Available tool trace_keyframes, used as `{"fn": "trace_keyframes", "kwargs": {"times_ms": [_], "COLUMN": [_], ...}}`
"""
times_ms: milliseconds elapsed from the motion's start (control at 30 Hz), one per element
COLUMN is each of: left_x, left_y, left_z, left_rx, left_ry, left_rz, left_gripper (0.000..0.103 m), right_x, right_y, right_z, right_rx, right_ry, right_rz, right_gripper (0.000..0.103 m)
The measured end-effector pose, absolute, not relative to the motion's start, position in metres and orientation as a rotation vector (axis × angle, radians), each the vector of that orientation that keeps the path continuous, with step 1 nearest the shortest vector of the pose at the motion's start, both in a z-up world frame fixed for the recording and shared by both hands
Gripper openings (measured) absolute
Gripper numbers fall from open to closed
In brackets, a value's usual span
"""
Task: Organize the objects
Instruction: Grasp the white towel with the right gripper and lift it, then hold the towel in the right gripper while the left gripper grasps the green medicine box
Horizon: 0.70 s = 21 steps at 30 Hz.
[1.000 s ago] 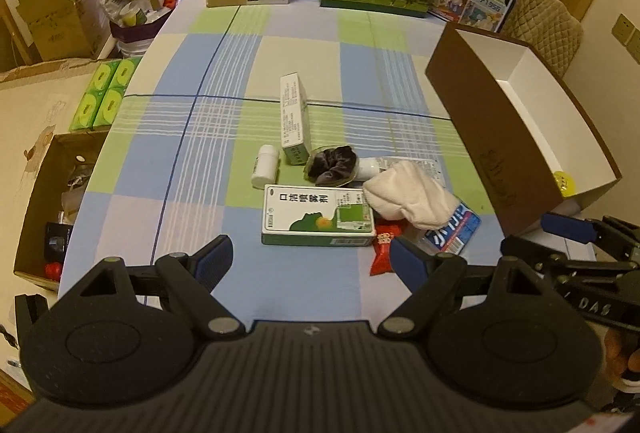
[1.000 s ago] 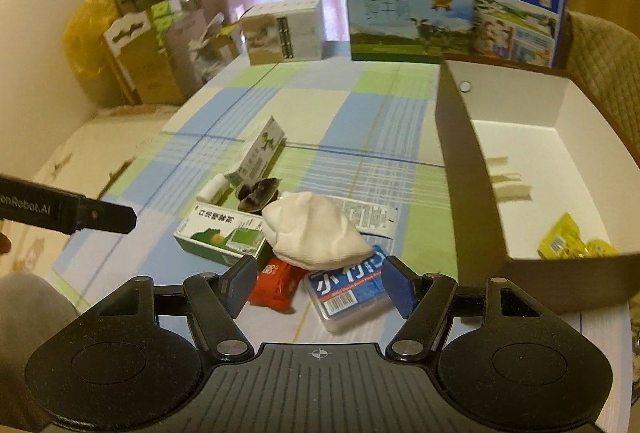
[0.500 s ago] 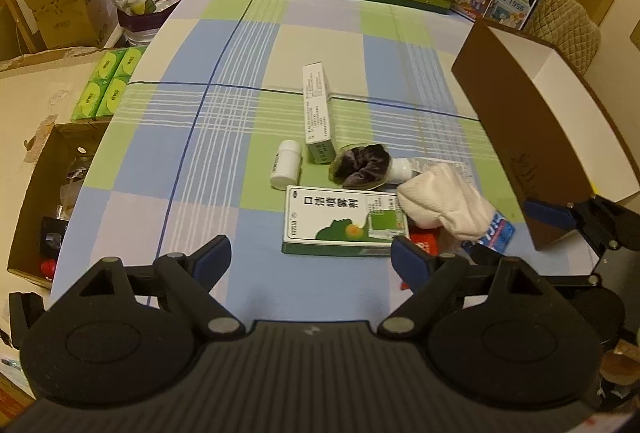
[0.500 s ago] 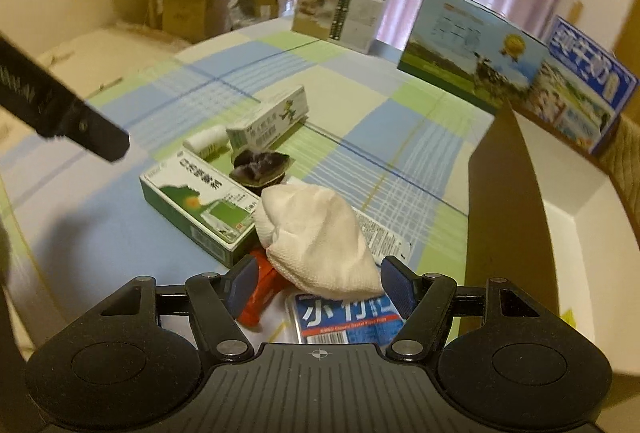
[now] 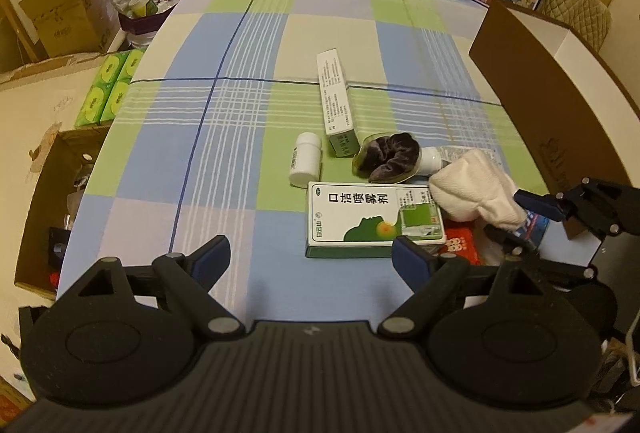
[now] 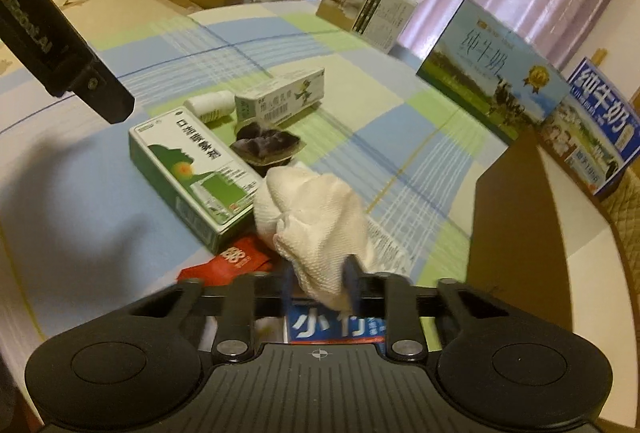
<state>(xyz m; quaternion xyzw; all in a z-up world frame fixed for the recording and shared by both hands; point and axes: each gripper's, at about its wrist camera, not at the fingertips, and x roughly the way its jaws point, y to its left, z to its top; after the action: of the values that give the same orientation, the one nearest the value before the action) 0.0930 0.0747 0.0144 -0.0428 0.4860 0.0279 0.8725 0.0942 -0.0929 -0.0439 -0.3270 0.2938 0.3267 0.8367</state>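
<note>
With its jaws having just been closing, the right gripper (image 6: 318, 283) now pinches the near end of the white cloth (image 6: 316, 209), the blue pads pressed into the fabric on both sides. That cloth lies on top of the small heap on the checked tablecloth (image 5: 224, 137), draped over a blue packet (image 6: 332, 327) and touching a red sachet (image 6: 236, 259). Just beyond sit the green spray box (image 5: 372, 219), a dark scrunchie (image 5: 390, 157), a small white bottle (image 5: 306, 165) and a slim green carton (image 5: 336, 105). The left gripper (image 5: 310, 259) hangs above the near edge of the table, jaws wide apart and holding nothing. To the right stands the big brown box (image 5: 532, 89), its white inside facing up; what lies in it I cannot see from here. By my reckoning the sorting is barely begun: the whole heap is on the table, and only the cloth is gripped, not yet lifted.
</note>
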Motion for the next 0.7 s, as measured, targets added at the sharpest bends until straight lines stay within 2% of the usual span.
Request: {"fn": "trace_keyframes", "kwargs": {"times_ms": [267, 700], "left_x": [0.104, 0.123], "left_y": [0.073, 0.036], "left_z": [0.005, -0.033], "left_rx": [0.003, 0.323], "left_ry": [0.998, 0.977], "left_rz": [-0.012, -0.285], "left_gripper": [0.085, 0.087], "right_x": [0.103, 0.1], "right_y": [-0.113, -0.186], "right_z": [-0.009, 0.032], "right_rx": [-0.536, -0.205], "right_ry": [0.576, 0.723], "right_rz": [0.648, 0.523], "right_gripper": [0.008, 0.008]}}
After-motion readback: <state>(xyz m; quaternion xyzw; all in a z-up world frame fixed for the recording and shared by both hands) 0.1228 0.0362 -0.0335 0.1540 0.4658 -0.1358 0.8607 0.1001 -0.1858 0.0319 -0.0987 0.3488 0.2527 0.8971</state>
